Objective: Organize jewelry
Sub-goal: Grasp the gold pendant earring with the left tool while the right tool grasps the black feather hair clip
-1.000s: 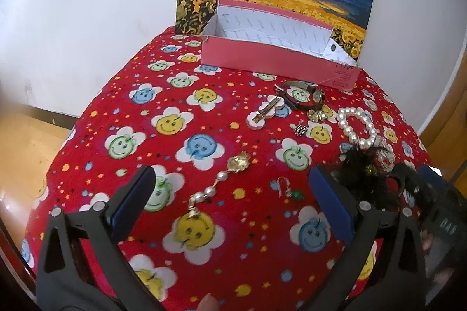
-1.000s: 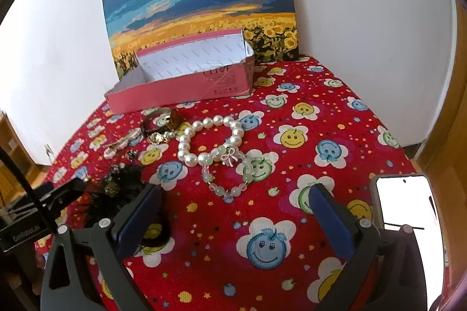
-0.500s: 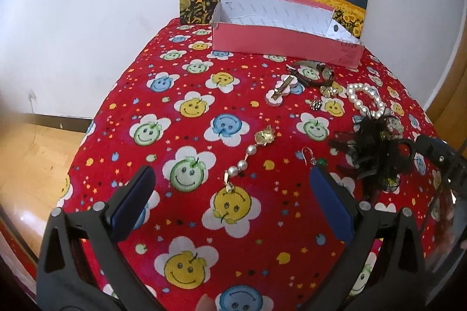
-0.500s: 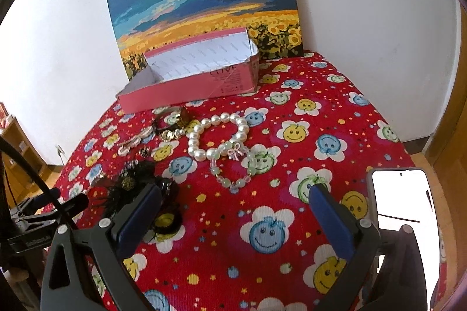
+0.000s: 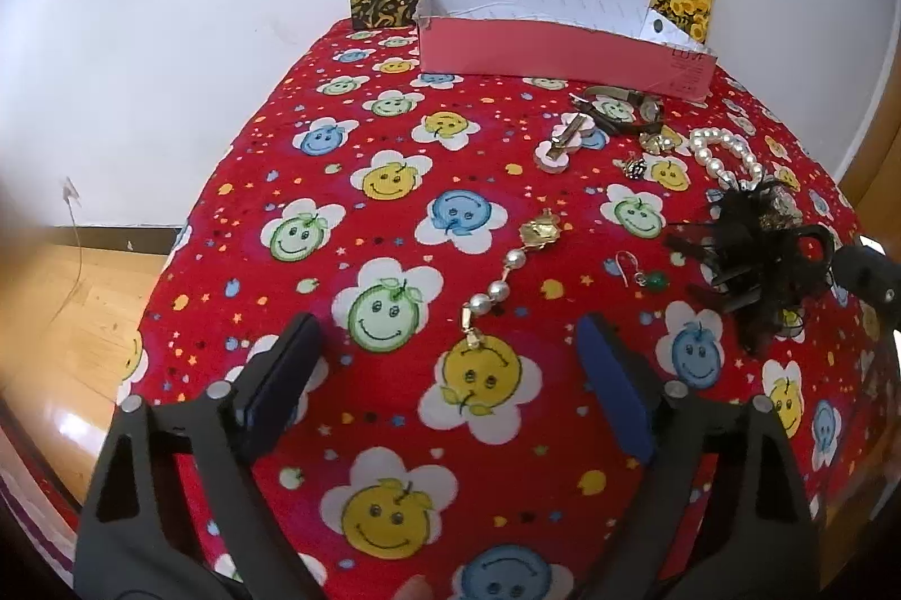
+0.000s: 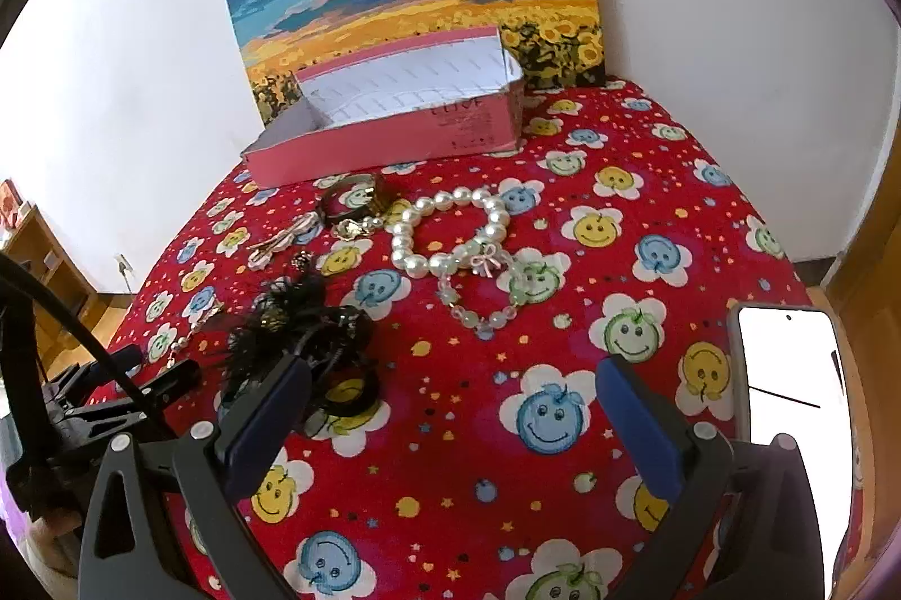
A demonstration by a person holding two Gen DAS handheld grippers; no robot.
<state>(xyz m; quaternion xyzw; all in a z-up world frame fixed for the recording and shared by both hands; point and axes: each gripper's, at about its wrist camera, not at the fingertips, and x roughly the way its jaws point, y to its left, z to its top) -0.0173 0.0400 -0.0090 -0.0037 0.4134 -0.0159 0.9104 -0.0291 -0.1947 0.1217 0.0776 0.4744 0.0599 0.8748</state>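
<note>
Pearl pendant (image 5: 509,279) lies diagonally toward the box (image 5: 557,56); left fingers (image 5: 281,377) closing, right fingers (image 6: 264,422) spread.

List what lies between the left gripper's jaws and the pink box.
In the left wrist view, a pearl-and-gold drop piece lies just ahead of the closing left gripper; beyond it only bare patterned cloth reaches the pink box.

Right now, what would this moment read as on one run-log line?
left gripper: jaws closing, nothing between pads, over gold-and-pearl drop earring | right gripper: open, empty | pink cardboard box: no jewelry visible inside
</note>
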